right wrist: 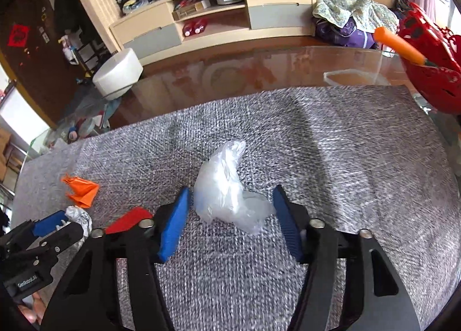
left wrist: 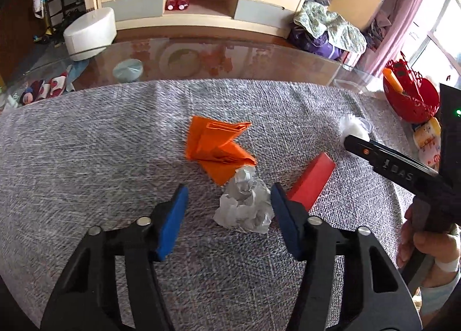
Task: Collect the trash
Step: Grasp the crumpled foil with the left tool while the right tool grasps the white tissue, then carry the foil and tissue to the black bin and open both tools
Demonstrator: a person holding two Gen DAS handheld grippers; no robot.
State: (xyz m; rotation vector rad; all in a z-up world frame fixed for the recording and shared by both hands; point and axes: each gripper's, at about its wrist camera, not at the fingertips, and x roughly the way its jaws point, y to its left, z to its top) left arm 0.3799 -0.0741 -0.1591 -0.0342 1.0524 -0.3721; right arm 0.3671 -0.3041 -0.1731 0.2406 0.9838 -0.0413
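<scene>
1. Currently the left tongs (left wrist: 229, 211) stand wide open and hold nothing. The crumpled grey paper wad (left wrist: 245, 204) lies on the grey cloth (left wrist: 86, 158) of the desk, in the gap between the blue pads (left wrist: 173, 221), nearer the right-hand pad, which looks to be touching or just short of its edge; contact cannot be confirmed.
2. Right tongs (right wrist: 230, 220) are equally wide open and empty. The clear plastic bag (right wrist: 227, 195) sits bunched between the pads, its taller lobe rising away from the camera and its flatter tail spread toward the right-hand pad.
3. Key relation: each piece of trash lies straight ahead of its own tongs and already inside the opening, so neither hand needs to cross over. The wad is roughly round, with no long axis to align to; the bag runs roughly fore-and-aft, along the tongs.
4. Nearby, not yet addressed: folded orange paper (left wrist: 219, 149) just beyond the wad and touching it, and a red block (left wrist: 311, 181) just beside the left tongs' right-hand pad.
5. Judgement: a slight leftward recentring of the wad's grasp would keep the red block out of the closing pads.
6. Risk, judged: the thin bag may slip or balloon out when squeezed.
</scene>
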